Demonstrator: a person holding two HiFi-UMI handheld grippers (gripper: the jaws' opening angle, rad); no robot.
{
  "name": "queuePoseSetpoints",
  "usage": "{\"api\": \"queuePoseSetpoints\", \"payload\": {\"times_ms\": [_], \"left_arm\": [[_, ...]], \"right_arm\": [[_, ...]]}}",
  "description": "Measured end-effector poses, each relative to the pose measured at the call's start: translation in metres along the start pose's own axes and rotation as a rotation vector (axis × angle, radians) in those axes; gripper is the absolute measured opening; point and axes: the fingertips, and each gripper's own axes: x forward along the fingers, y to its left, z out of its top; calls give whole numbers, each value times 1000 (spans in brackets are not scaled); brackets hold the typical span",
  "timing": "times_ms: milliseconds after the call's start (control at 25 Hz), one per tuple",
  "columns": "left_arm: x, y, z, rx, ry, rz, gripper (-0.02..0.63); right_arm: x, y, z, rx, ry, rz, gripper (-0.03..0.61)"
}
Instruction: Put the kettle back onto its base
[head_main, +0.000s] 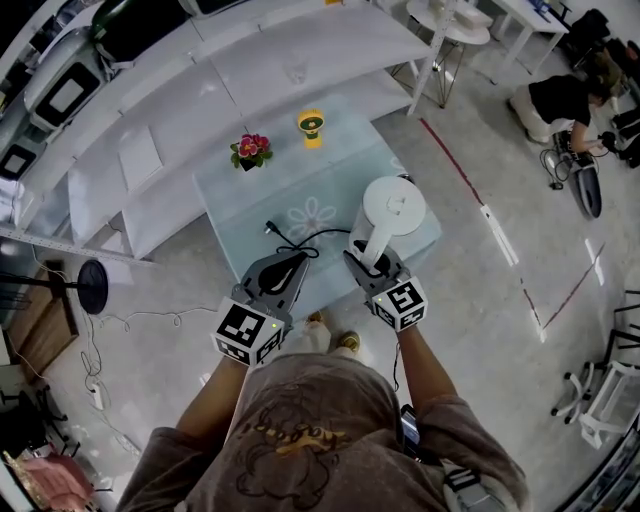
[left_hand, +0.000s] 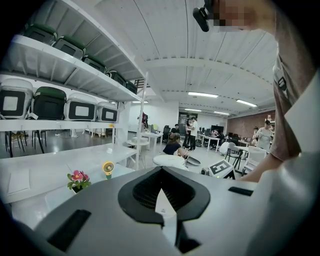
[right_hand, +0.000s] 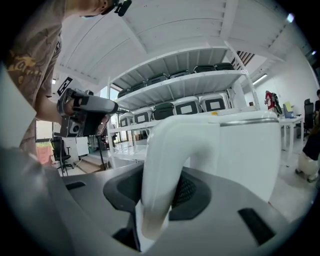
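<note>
- Kettle (head_main: 393, 210): white, lid on, upright over the front right corner of the pale table (head_main: 240, 200). Its contents are hidden. Its body hides whatever is beneath it, so the base cannot be made out.
- Storage boxes (left_hand: 50, 105) line the white shelves (head_main: 150, 120) at the far left. They are white with dark lids, and what they hold cannot be seen.
- A small flower pot (head_main: 249, 151) holds pink blooms and stands on the table's far side. Just to its right is a yellow fan (head_main: 311, 127).
- A black cable (head_main: 300, 240) runs across the table top from a loose plug towards the foot of the kettle.
- The left gripper (head_main: 293, 260) hangs over the table's front edge, left of the kettle and apart from it. Its jaws are drawn together on nothing.
- The right gripper (head_main: 368, 258) has its jaws clamped on the kettle's handle (right_hand: 165, 170). The handle runs down between them, and the kettle's body lies straight ahead, beyond the jaws.
</note>
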Motion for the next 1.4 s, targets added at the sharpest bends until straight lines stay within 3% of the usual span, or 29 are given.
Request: {"api": "queuePoseSetpoints", "payload": {"times_ms": [280, 880, 1400], "left_arm": [[2, 4, -4, 0, 3, 1, 21], [5, 5, -11, -26, 15, 8, 21], [-1, -3, -12, -40, 0, -5, 21]], "right_arm": [[1, -4, -6, 19, -10, -13, 124], [2, 8, -23, -40, 30, -18, 124], [-5, 14, -40, -57, 67, -89, 126]]}}
